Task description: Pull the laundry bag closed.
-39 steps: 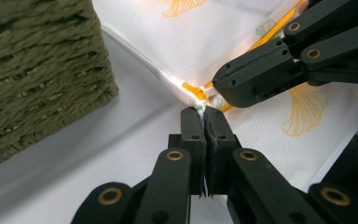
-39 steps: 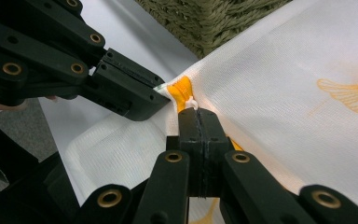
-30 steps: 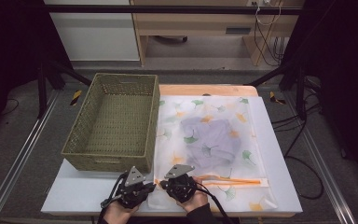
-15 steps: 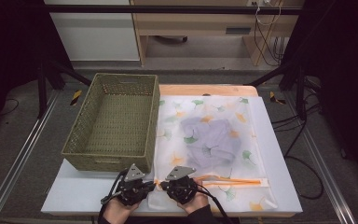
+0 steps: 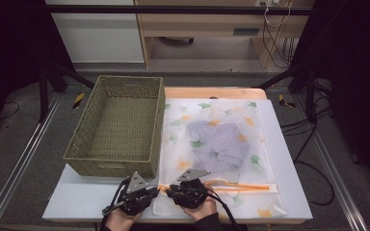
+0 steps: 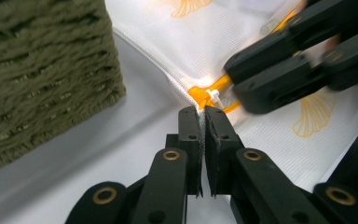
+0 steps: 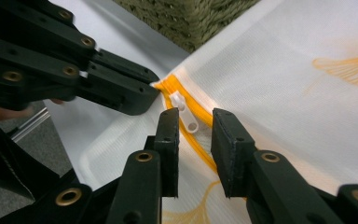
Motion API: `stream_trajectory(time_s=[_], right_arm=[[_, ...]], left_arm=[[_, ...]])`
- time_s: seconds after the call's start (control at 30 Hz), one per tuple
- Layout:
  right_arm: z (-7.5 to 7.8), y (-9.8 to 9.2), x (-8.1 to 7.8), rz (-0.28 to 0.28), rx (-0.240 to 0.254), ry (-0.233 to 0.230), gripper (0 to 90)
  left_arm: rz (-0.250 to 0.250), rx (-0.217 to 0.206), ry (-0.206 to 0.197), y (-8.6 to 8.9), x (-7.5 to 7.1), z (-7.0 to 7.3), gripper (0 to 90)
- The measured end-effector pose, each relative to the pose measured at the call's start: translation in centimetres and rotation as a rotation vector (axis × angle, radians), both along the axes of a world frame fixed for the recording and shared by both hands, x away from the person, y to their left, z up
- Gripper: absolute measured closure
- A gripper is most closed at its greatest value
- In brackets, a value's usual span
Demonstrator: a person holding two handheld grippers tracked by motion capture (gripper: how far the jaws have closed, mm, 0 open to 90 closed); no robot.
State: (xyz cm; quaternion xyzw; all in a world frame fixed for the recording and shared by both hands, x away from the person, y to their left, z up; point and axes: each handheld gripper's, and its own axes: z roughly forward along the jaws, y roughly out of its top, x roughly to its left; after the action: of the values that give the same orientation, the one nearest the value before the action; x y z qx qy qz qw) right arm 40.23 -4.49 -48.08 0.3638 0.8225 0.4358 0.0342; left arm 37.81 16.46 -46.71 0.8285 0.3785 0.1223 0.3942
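Note:
A white mesh laundry bag [image 5: 250, 120] printed with ginkgo leaves lies on the table, a lavender garment [image 5: 219, 142] inside it. Its orange zipper [image 5: 241, 185] runs along the near edge. My left gripper [image 6: 201, 112] is shut on the bag's seam right beside the zipper's end [image 6: 200, 93]. My right gripper [image 7: 196, 119] faces it closely; its jaws have just been opening and now stand apart. The white zipper pull [image 7: 186, 114] lies between them, untouched by the pads. In the high view, the left gripper [image 5: 156, 191] and the right gripper [image 5: 169, 192] meet at the bag's near left corner.
A green woven basket [image 5: 111, 166] stands empty on the left half of the white table [image 5: 86, 202], its near corner [image 6: 42, 84] close to the left gripper. Both hands come in over the table's front edge.

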Motion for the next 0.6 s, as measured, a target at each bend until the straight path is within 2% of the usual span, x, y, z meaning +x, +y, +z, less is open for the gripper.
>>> stream_trajectory(time_s=[0.23, 0.4, 0.43, 0.6], right_arm=[[-0.47, 0.45, 0.4, 0.017, 0.006, 0.009, 70.7], [-0.54, 0.46, 0.6, 0.034, 0.016, 0.024, 83.1], [-0.52, 0.45, 0.57, 0.03, 0.012, 0.015, 84.8], [-0.32, 0.38, 0.36, 0.036, 0.003, -0.004, 86.4]], left_arm=[[-0.002, -0.004, -0.032, -0.12, -0.27, 0.2, 85.2], [-0.005, 0.002, -0.032, -0.14, -0.24, 0.14, 85.2], [-0.005, 0.0, -0.033, -0.14, -0.25, 0.12, 85.2], [-0.008, 0.004, -0.04, -0.24, -0.35, 0.18, 85.2]])
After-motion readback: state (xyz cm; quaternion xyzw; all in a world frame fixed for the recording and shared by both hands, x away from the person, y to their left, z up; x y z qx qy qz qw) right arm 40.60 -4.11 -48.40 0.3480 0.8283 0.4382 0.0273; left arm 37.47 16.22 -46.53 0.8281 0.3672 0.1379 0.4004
